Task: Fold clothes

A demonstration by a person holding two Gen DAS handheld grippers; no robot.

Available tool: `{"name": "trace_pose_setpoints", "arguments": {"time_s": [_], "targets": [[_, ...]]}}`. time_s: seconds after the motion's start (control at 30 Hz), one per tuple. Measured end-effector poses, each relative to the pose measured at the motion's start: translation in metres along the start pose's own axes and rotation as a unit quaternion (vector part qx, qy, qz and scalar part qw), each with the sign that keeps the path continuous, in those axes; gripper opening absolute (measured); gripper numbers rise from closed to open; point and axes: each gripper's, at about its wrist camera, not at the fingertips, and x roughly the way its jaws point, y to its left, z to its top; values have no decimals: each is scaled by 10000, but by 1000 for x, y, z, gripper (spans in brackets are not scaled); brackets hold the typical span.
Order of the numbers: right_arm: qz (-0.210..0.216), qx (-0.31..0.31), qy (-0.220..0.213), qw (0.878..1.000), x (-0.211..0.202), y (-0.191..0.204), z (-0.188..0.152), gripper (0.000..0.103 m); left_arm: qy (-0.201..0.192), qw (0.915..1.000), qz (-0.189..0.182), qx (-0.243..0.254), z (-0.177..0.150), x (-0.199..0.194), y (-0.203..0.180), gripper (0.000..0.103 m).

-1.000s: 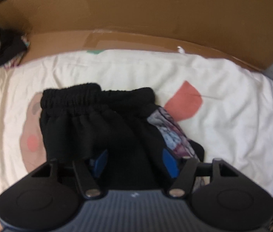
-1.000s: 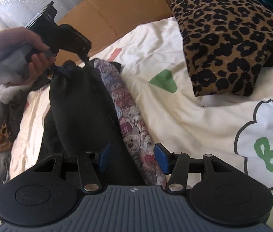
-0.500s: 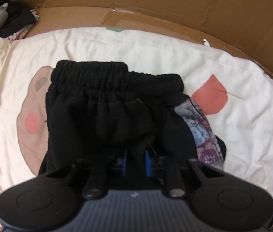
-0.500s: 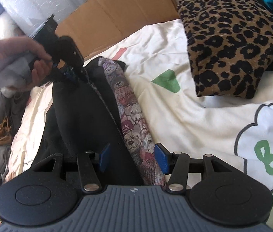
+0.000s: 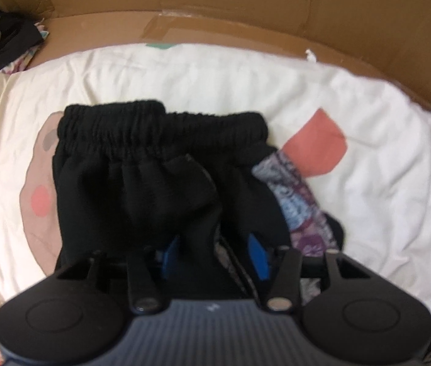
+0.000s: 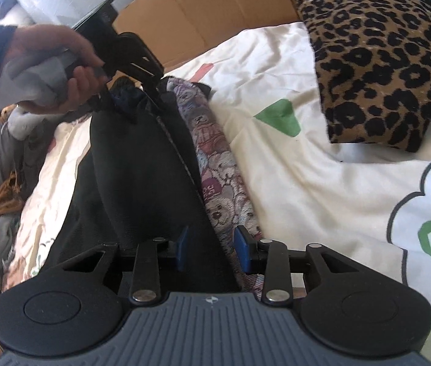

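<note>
Black shorts: matt knit cloth, soft-looking, waistband gathered into ribbed puckers. Lining strip alongside is woven fabric w/ a bear print, slightly coarse. Bed sheet: smooth cream cotton-type cloth, creased, printed shapes. Cardboard behind: brown matt paperboard w/ glossy tape strip. Pillow: leopard-print cloth, short nap. Left gripper & right gripper: black matt plastic bodies, ribbed grey front, blue finger pads, shiny metal pins
</note>
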Motion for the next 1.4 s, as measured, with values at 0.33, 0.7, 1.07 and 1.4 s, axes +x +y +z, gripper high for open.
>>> {"name": "trace_pose_setpoints", "arguments": {"time_s": [0.33, 0.7, 1.07, 1.4], "targets": [[-6, -224, 347, 9991, 10, 2, -7, 1, 6, 9996, -266, -25, 0, 5, 11, 5], [28, 273, 17, 9996, -17, -11, -2, 0, -351, 9949, -928, 184, 13, -38, -7, 4], [-191, 378, 141, 9990, -11, -18, -2, 0, -424, 9931, -948, 538, 7, -30, -46, 3], [-335, 486, 277, 9979, -8, -24, -4, 4, -337, 9920, -1077, 566, 9, -9, -59, 13]]}}
